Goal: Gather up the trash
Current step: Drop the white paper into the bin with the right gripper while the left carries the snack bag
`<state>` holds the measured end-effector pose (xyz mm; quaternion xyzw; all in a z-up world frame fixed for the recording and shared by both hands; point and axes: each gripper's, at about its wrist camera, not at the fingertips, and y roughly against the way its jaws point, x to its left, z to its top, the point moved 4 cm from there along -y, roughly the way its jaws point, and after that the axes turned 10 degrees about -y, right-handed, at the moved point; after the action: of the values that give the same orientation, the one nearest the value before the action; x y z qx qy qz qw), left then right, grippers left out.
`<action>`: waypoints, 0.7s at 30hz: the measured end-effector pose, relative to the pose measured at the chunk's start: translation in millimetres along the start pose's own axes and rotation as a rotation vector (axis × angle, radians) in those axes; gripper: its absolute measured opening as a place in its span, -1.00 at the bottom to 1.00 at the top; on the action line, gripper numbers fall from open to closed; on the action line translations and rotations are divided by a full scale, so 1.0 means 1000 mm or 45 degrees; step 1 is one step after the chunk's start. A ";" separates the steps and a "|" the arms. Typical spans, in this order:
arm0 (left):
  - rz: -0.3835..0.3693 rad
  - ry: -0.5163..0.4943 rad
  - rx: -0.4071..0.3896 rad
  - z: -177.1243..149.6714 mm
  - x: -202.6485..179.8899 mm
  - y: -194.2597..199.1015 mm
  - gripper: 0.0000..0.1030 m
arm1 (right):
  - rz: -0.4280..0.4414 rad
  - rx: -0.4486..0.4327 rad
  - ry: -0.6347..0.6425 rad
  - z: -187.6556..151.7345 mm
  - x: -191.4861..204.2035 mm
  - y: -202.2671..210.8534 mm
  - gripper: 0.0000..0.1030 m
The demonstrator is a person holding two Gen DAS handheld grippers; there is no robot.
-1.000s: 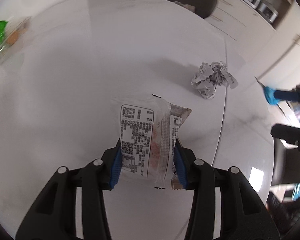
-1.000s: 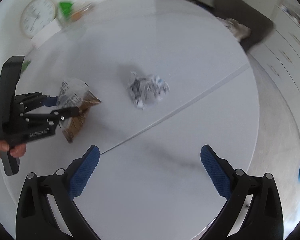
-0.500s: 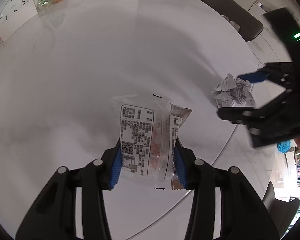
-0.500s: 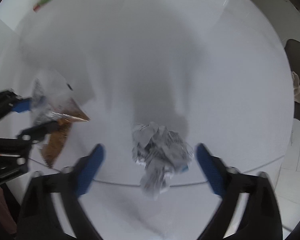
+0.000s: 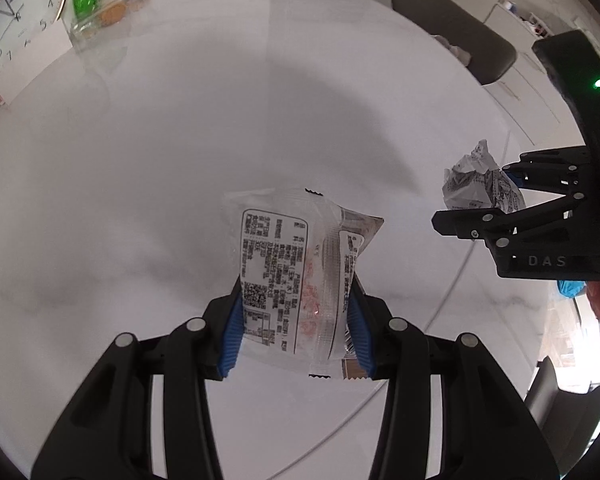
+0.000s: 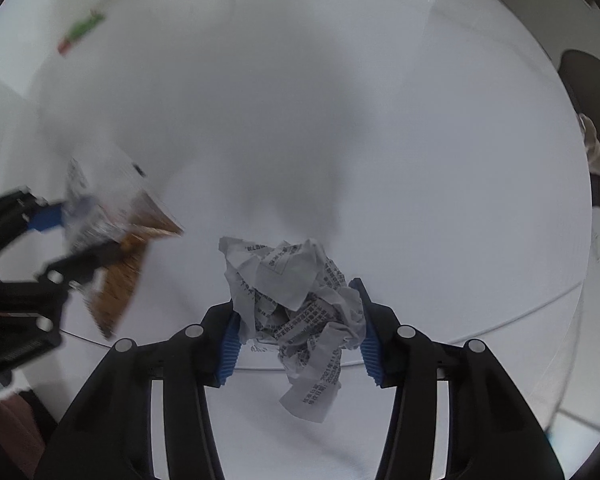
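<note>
A clear snack wrapper (image 5: pixel 292 260) with a printed label hangs above the white round table (image 5: pixel 160 152), my left gripper (image 5: pixel 296 332) shut on its lower part. To its right lies a crumpled printed paper (image 5: pixel 476 184), with my right gripper (image 5: pixel 476 200) around it. In the right wrist view the right gripper (image 6: pixel 298 332) has its jaws closing on the crumpled paper (image 6: pixel 296 292); both blue pads touch its sides. At the left edge of that view, blurred, the left gripper (image 6: pixel 84 236) holds the wrapper (image 6: pixel 120 280).
A wall clock (image 5: pixel 16 12) lies at the far left beside a clear packet with green and orange contents (image 5: pixel 100 4). A dark chair (image 5: pixel 456 28) stands behind the table. A seam (image 5: pixel 440 312) crosses the tabletop. A small green item (image 6: pixel 82 32) lies far left.
My right gripper swung in over the crumpled paper, came down around it and narrowed its jaws onto it. The left gripper rolled and rose a little, still holding the wrapper.
</note>
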<state>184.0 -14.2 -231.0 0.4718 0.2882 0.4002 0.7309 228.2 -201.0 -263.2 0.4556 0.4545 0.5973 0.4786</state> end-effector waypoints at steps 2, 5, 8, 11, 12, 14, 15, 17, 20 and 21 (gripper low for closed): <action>-0.016 -0.041 -0.026 -0.006 -0.005 0.015 -0.14 | 0.035 -0.056 -0.044 -0.012 0.009 0.019 -0.03; -0.017 -0.134 -0.069 -0.019 -0.015 0.040 -0.14 | 0.090 -0.132 -0.119 -0.038 0.018 0.045 -0.03; -0.035 -0.196 -0.097 -0.032 -0.030 0.068 -0.14 | 0.147 -0.203 -0.208 -0.074 0.028 0.070 -0.03; -0.079 -0.260 -0.118 -0.048 -0.051 0.089 -0.14 | 0.149 -0.268 -0.291 -0.115 0.037 0.087 -0.03; -0.081 -0.289 -0.123 -0.052 -0.060 0.092 -0.14 | 0.158 -0.288 -0.326 -0.130 0.039 0.091 -0.03; -0.086 -0.375 -0.120 -0.075 -0.082 0.104 -0.13 | 0.188 -0.332 -0.414 -0.167 0.042 0.101 -0.02; -0.091 -0.401 -0.115 -0.085 -0.090 0.110 -0.13 | 0.193 -0.345 -0.447 -0.183 0.041 0.105 -0.02; -0.128 -0.447 -0.087 -0.106 -0.112 0.117 -0.13 | 0.187 -0.360 -0.514 -0.209 0.038 0.114 -0.02; -0.159 -0.494 -0.058 -0.129 -0.144 0.122 -0.13 | 0.198 -0.369 -0.597 -0.253 0.024 0.120 -0.01; -0.164 -0.510 -0.054 -0.133 -0.157 0.122 -0.13 | 0.199 -0.380 -0.619 -0.270 0.018 0.124 -0.01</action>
<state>-41.1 -59.5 -163.1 0.5071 0.1581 0.2567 0.8075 -57.7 -228.4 -186.1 0.5435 0.1973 0.5658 0.5878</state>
